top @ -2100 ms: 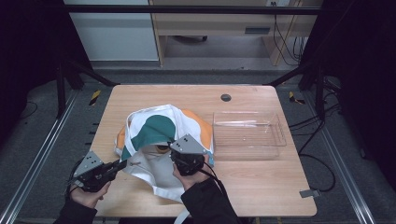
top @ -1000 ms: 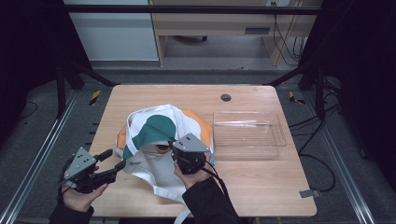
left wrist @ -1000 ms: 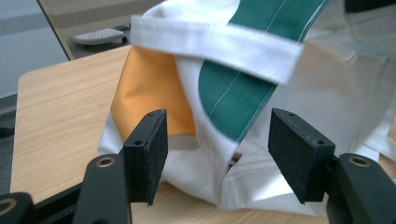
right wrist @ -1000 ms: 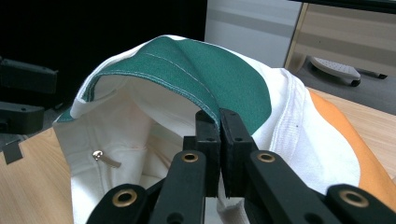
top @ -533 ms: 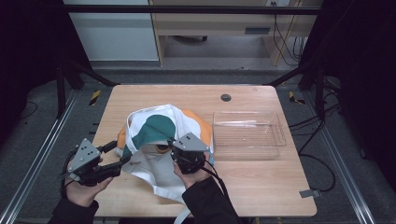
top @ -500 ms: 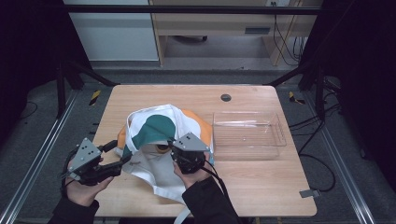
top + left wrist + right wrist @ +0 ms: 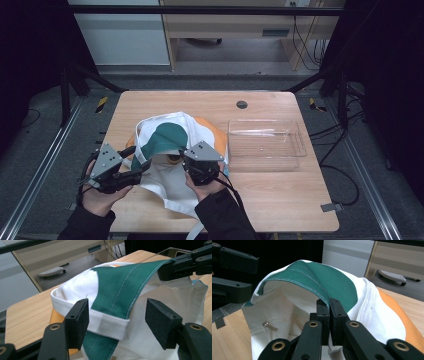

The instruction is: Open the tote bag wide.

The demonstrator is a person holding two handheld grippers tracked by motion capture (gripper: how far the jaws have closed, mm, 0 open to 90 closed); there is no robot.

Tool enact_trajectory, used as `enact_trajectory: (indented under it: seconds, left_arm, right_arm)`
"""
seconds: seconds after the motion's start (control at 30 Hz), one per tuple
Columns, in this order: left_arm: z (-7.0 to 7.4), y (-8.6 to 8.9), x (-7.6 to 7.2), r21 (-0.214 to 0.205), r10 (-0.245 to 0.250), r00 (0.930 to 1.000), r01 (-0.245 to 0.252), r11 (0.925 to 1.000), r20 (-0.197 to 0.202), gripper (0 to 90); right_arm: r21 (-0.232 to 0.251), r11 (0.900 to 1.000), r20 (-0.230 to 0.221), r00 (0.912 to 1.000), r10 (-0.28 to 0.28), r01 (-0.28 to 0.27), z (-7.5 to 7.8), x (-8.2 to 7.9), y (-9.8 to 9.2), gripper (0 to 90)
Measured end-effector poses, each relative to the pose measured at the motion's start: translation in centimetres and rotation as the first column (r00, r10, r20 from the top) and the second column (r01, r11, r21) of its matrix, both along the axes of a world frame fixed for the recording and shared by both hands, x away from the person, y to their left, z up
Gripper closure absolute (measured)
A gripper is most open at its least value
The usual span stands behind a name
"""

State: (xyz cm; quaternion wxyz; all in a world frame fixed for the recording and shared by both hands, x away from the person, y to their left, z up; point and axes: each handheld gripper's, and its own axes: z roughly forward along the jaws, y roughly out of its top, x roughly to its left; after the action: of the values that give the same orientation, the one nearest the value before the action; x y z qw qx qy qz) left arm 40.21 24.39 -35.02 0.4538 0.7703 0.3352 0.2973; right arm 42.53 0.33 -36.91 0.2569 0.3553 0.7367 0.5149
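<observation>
Bag [image 7: 172,150] rim | clamped by right gripper [image 7: 329,305] | between parted left gripper [image 7: 117,322] jaws

high view overhead, gripper views close, sharing bag [image 7: 170,145]

I stand at a test station in a laboratory or recording room, not a home. My wooden table [image 7: 280,200] sits inside a frame of black metal struts [image 7: 320,75], with aluminium rails [image 7: 40,175] running along the grey floor on both sides. Yellow-and-black hazard tape [image 7: 101,104] marks the floor by the far corners. Loose cables [image 7: 300,40] hang and trail at the far right. Beyond the table I see a pale wooden bench [image 7: 225,30] and a white cabinet [image 7: 120,35]. Dark curtaining closes off both sides.
</observation>
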Motion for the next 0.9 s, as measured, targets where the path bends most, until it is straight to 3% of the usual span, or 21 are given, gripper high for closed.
enact_trajectory:
  seconds: [0.43,0.63,0.9]
  left_arm:
    - [-1.0,-2.4,1.6,0.058,0.031,0.9995,-0.031,0.9979,0.004,38.8]
    - [-1.2,-2.7,1.7,0.057,0.074,0.9970,-0.075,0.9956,0.021,53.1]
    - [-1.6,-3.1,1.6,0.074,0.076,0.9968,-0.078,0.9942,0.026,78.5]
  right_arm:
    - [-0.002,1.0000,-0.001,1.0000,0.005,-0.005,0.1,0.1,0.1,87.3]
    - [-0.004,0.9999,-0.003,0.9999,0.012,-0.012,0.0,0.1,0.1,87.3]
    - [-0.015,0.9994,-0.012,0.9995,0.030,-0.031,-0.4,0.1,0.2,86.6]
